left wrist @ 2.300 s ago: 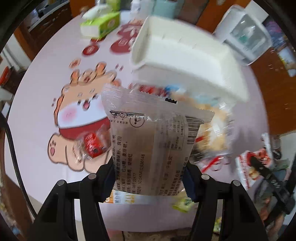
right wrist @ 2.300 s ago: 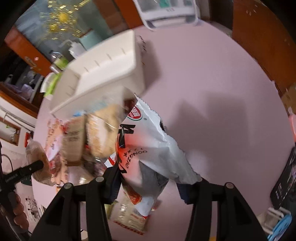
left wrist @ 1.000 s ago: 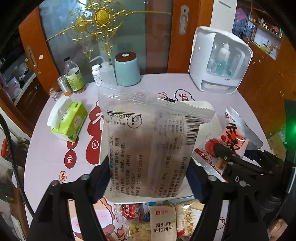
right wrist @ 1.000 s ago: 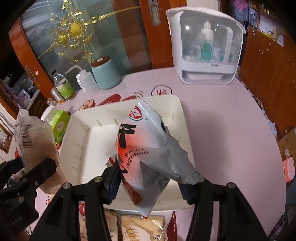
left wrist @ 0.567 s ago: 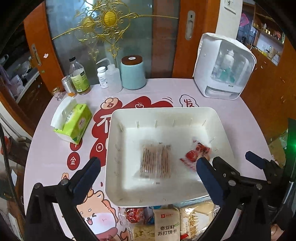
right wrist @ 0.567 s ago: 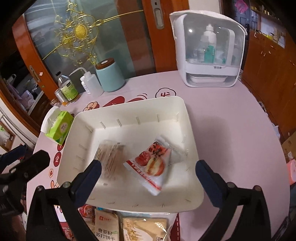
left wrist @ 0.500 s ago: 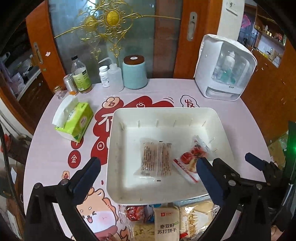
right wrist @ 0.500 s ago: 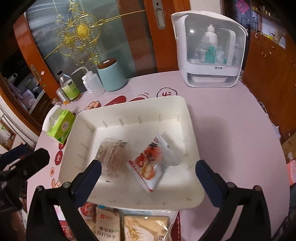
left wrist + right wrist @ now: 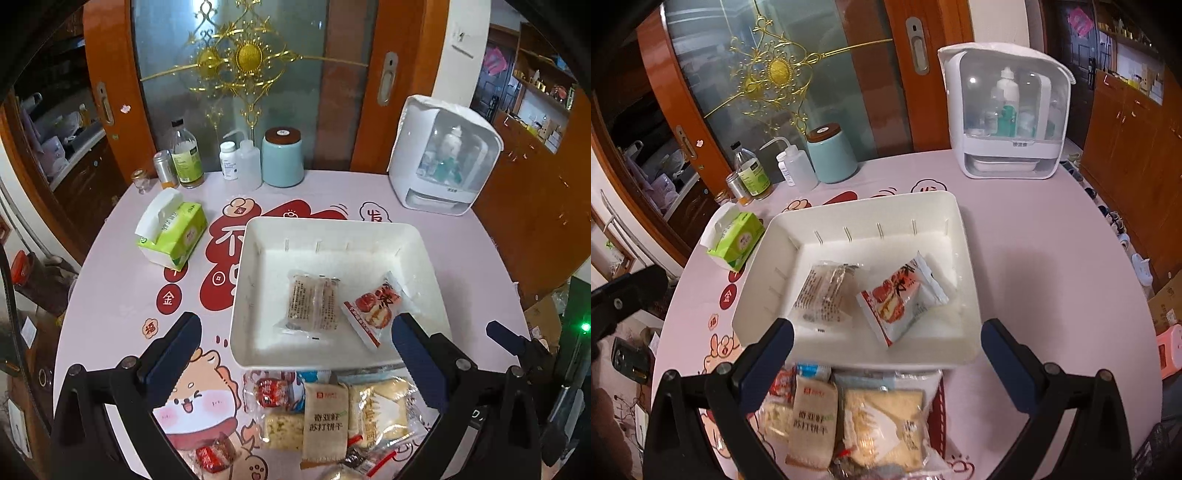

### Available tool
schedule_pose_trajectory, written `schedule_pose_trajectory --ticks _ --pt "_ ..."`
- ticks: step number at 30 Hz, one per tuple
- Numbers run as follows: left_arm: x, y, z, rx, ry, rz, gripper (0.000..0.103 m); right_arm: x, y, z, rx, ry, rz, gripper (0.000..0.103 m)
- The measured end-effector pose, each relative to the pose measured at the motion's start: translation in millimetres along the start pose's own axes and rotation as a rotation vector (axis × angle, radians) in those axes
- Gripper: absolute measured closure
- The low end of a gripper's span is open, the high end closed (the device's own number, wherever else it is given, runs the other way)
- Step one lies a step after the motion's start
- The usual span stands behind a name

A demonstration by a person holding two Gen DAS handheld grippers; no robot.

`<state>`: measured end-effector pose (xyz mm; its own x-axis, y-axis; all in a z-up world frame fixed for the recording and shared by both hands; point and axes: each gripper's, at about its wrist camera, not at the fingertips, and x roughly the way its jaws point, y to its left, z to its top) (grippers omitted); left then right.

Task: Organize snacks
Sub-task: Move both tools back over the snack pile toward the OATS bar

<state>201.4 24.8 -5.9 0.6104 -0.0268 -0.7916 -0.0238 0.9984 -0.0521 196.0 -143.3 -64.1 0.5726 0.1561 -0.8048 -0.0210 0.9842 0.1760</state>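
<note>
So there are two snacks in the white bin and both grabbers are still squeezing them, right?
Not quite. Two snacks do lie in the bin: a clear packet and a red-and-white bag. But neither gripper is squeezing them. The left gripper and right gripper are both open and empty, as each wrist view shows.

Both wrist views look down, side by side, sharing the tray (image 9: 243, 295) (image 9: 967, 266).
</note>
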Motion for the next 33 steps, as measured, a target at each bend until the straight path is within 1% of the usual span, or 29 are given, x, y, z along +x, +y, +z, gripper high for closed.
schedule_pose_trajectory --ticks 5,7,11,13,15,18,23,24,25,26,27,28,29,33 --pt "-33 -8 -20 0.013 -0.041 0.005 0.001 -24 -2 -18 -0.03 0.002 0.004 0.001" --pt "-41 -11 -28 0.028 -0.045 0.006 0.001 -34 -3 -25 -0.045 -0.001 0.007 0.001" --pt "-56 -14 -51 0.051 -0.035 -0.034 0.001 -55 -5 -41 -0.071 -0.023 0.016 0.001" --pt "-61 -12 -62 0.036 -0.028 -0.056 0.001 -63 -6 -48 -0.086 -0.033 0.009 0.001" --pt "-66 -8 -75 0.02 -0.023 -0.062 0.001 -70 -8 -58 -0.1 -0.034 0.005 0.001" --pt "-71 -3 -95 0.009 -0.023 -0.039 0.001 -77 -13 -72 -0.101 -0.028 0.013 0.001" --pt "-72 1 -132 0.027 -0.006 0.003 0.001 -78 -22 -96 -0.11 -0.001 0.004 0.002" --pt "-71 3 -137 0.026 -0.003 0.008 0.001 -76 -24 -102 -0.112 0.014 0.002 0.003" --pt "-71 5 -146 0.022 0.003 0.013 0.001 -74 -26 -108 -0.111 0.029 0.007 0.007" --pt "-70 8 -153 0.018 0.011 0.014 0.001 -72 -28 -113 -0.109 0.043 0.011 0.013" --pt "-69 10 -158 0.014 0.019 0.015 0.001 -69 -30 -118 -0.111 0.069 0.021 0.017" --pt "-67 13 -166 0.005 0.03 0.017 0.001 -65 -32 -125 -0.115 0.097 0.034 0.024" --pt "-65 16 -171 -0.002 0.038 0.018 0.001 -62 -32 -129 -0.117 0.116 0.04 0.028" --pt "-58 31 -198 -0.044 0.066 0.035 0.001 -55 -40 -153 -0.127 0.172 0.057 0.029"
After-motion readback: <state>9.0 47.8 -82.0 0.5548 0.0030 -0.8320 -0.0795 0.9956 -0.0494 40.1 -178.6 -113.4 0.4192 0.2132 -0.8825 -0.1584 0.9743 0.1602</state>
